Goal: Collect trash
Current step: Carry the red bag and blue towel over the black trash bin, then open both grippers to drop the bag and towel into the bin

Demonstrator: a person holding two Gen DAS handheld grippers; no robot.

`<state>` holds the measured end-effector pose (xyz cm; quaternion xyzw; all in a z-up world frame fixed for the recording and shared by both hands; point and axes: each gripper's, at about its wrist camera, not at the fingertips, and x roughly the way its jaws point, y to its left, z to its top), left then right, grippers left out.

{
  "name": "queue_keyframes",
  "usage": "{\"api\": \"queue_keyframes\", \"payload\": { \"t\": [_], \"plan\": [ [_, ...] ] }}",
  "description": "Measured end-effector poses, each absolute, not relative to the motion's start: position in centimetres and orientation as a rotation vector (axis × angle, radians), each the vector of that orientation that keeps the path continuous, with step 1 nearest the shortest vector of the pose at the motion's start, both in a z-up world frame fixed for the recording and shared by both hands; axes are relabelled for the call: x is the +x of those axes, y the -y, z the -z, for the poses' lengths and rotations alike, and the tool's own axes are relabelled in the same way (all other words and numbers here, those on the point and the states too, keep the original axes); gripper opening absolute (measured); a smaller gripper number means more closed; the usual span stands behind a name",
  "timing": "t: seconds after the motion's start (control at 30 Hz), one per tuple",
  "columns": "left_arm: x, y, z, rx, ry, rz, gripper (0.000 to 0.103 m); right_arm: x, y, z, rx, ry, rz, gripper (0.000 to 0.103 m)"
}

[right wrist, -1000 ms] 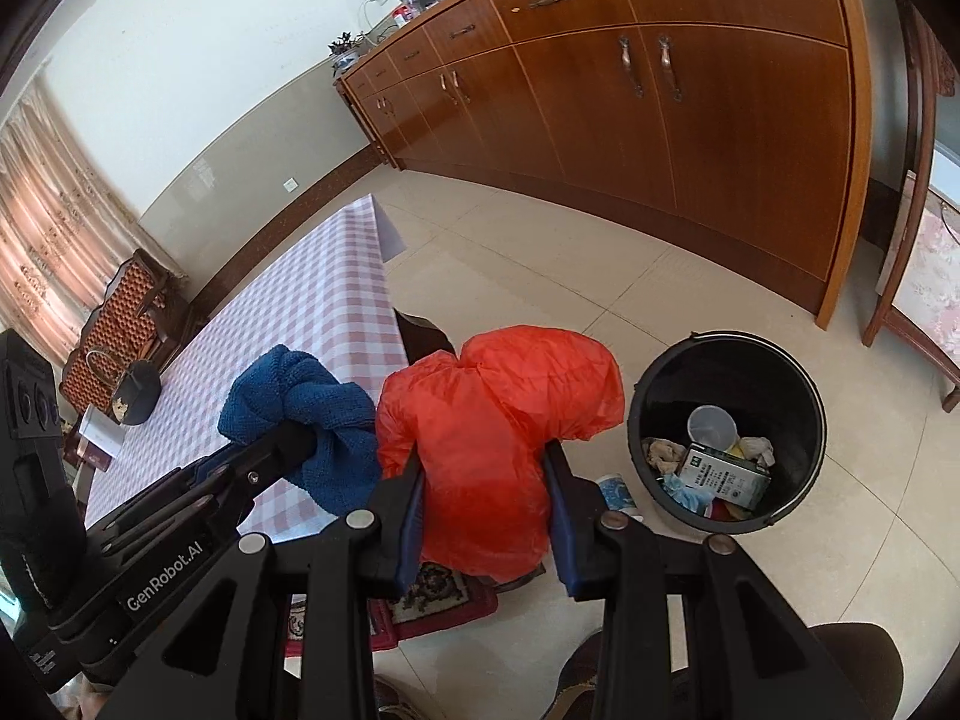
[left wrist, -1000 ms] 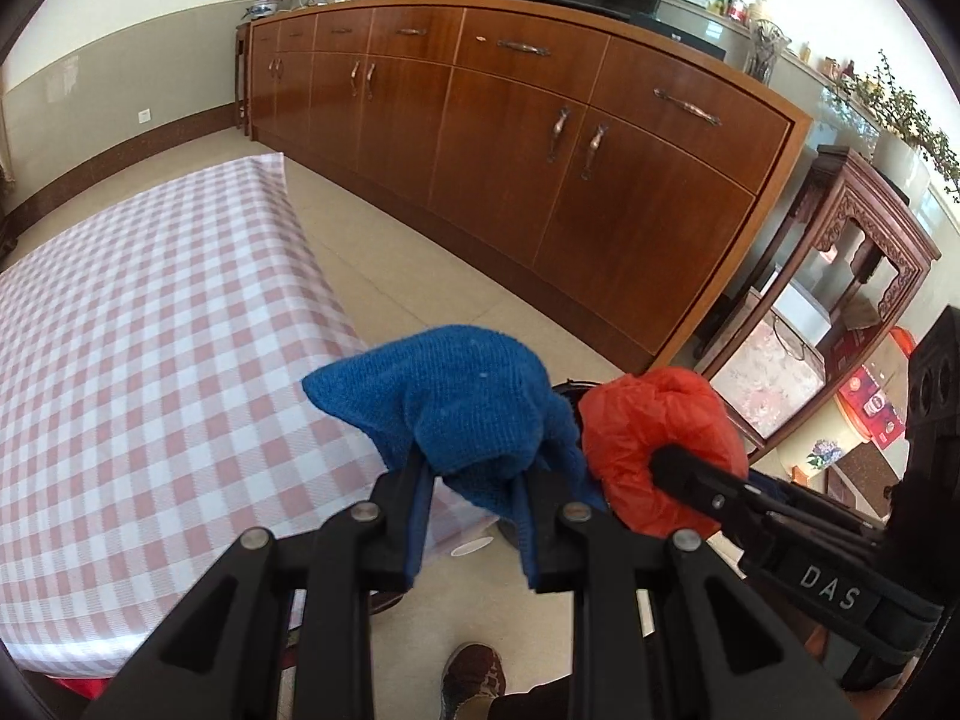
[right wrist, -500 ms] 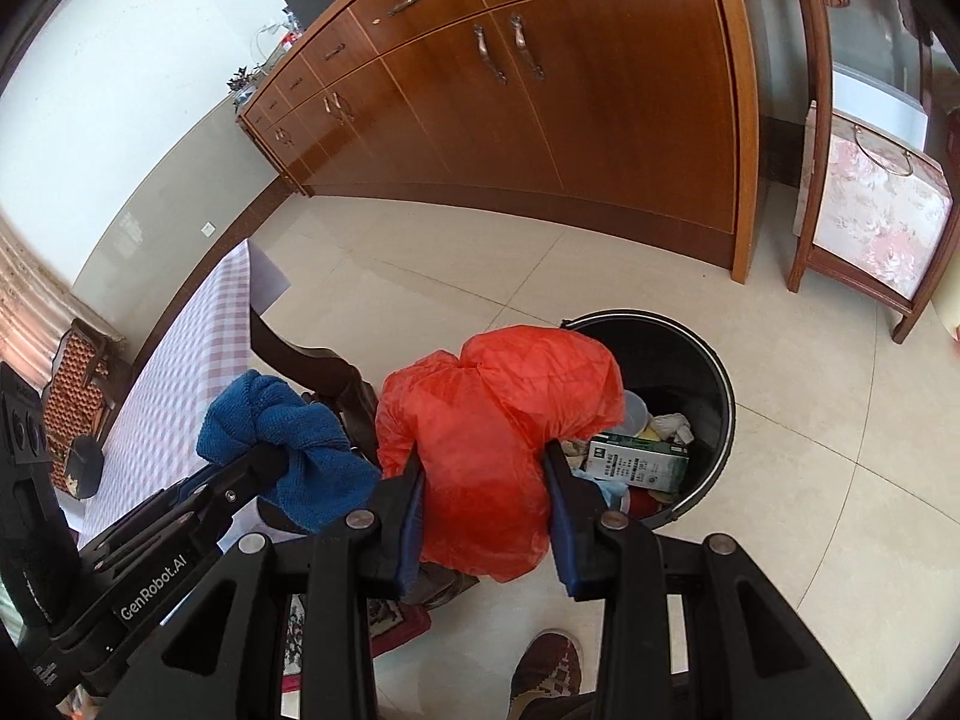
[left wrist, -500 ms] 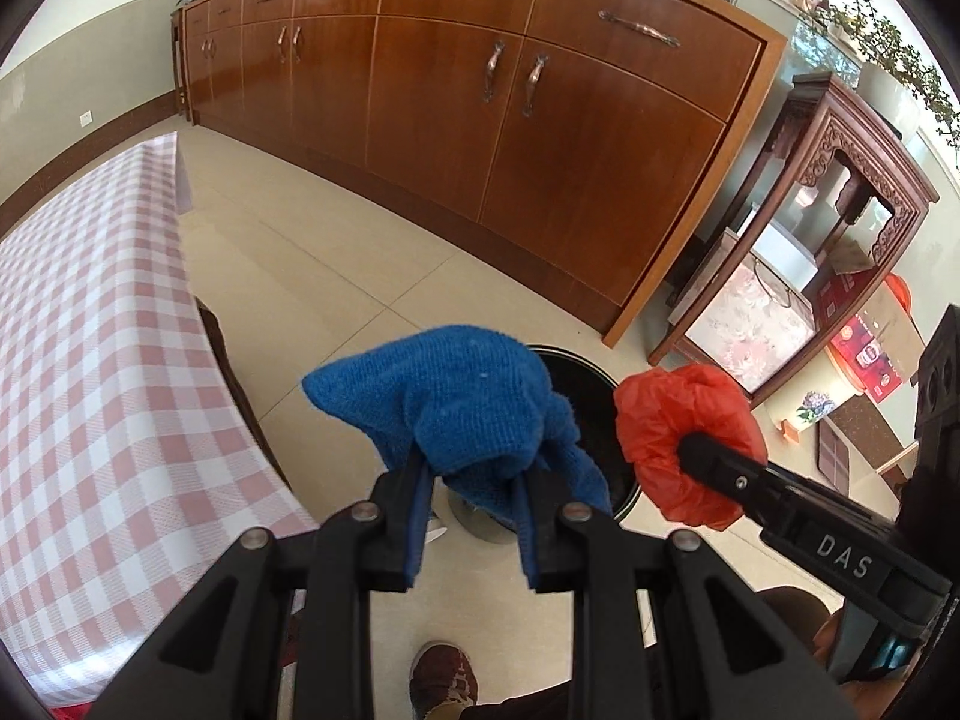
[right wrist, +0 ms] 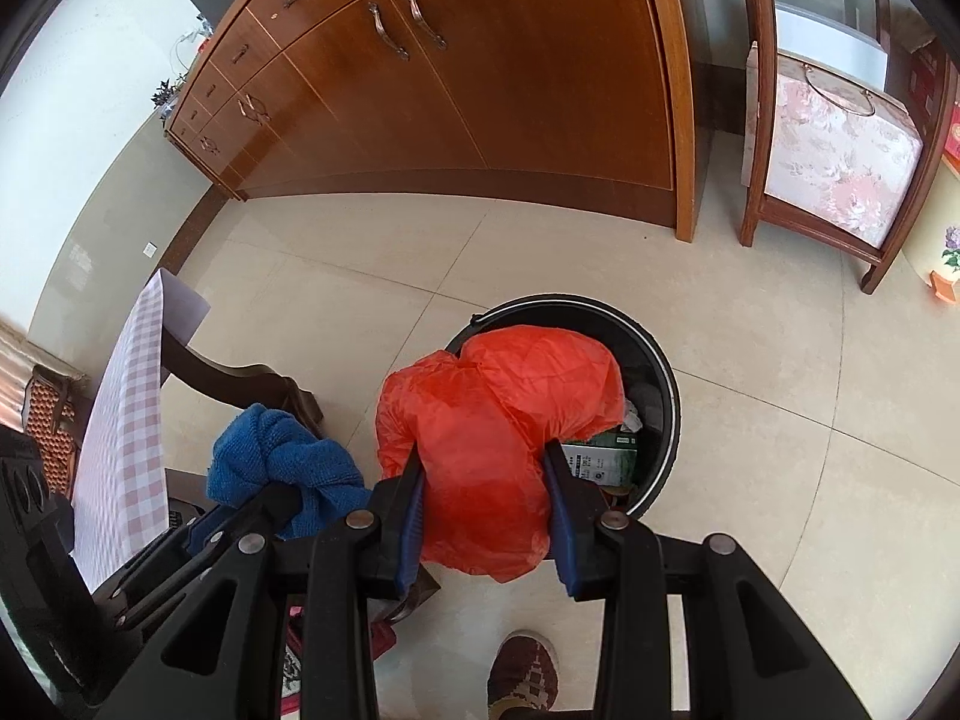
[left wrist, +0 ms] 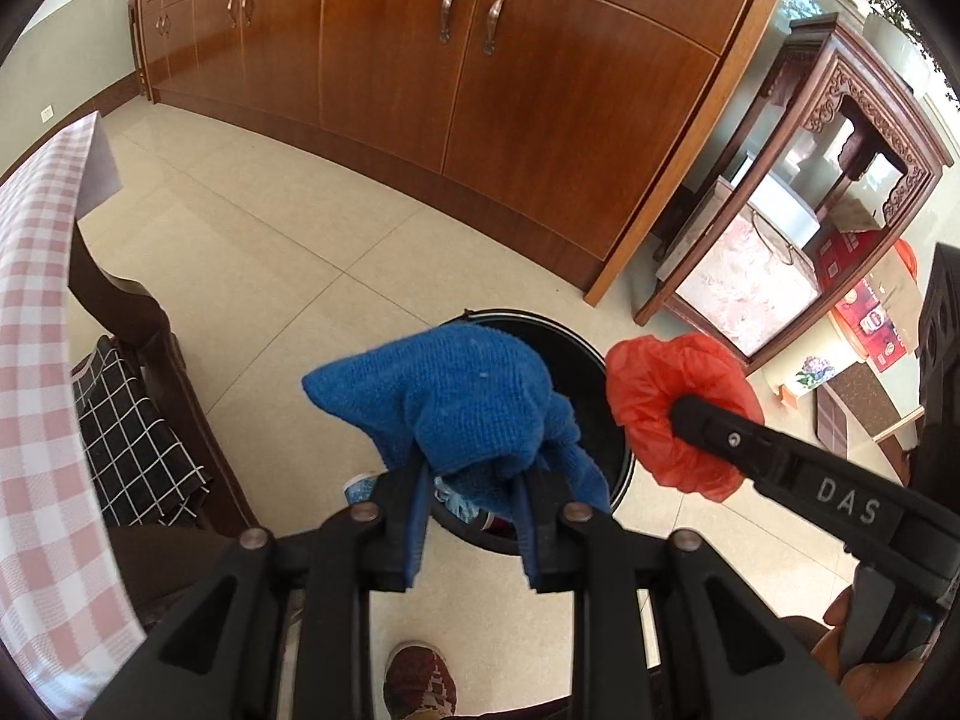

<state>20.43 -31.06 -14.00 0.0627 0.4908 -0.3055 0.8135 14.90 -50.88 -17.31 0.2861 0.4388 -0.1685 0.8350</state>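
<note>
My left gripper is shut on a blue towel, held above the near rim of a round black trash bin on the floor. My right gripper is shut on a crumpled red plastic bag, held over the left part of the same bin. The bin holds a green carton and other scraps. The red bag shows to the right in the left wrist view. The towel shows to the left in the right wrist view.
A long wooden cabinet stands behind the bin. A carved wooden stand is at the right. The checked table and a dark chair are at the left. A shoe is on the tiled floor below.
Both grippers have moved away from the table and down toward the bin, still holding the towel and the bag. The red bag now hangs over the bin opening.
</note>
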Motion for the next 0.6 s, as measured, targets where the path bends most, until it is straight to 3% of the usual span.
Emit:
{"api": "queue_keyframes", "payload": {
  "t": [0.43,0.5,0.53,0.6],
  "plan": [
    [22.0,33.9,16.7,0.141,-1.137,0.662,0.033,18.6,54.6,21.3,0.671,-1.043,0.4,0.038],
    [22.2,34.1,17.0,0.138,-1.147,0.654,0.039,18.8,54.7,21.8,0.674,-1.057,0.417,0.04],
    [22.3,34.1,17.2,0.136,-1.152,0.653,0.047,18.9,54.9,22.0,0.681,-1.063,0.427,0.04],
    [22.5,34.2,17.4,0.123,-1.164,0.656,0.06,19.2,55.3,22.5,0.698,-1.076,0.42,0.05]
  ]
}}
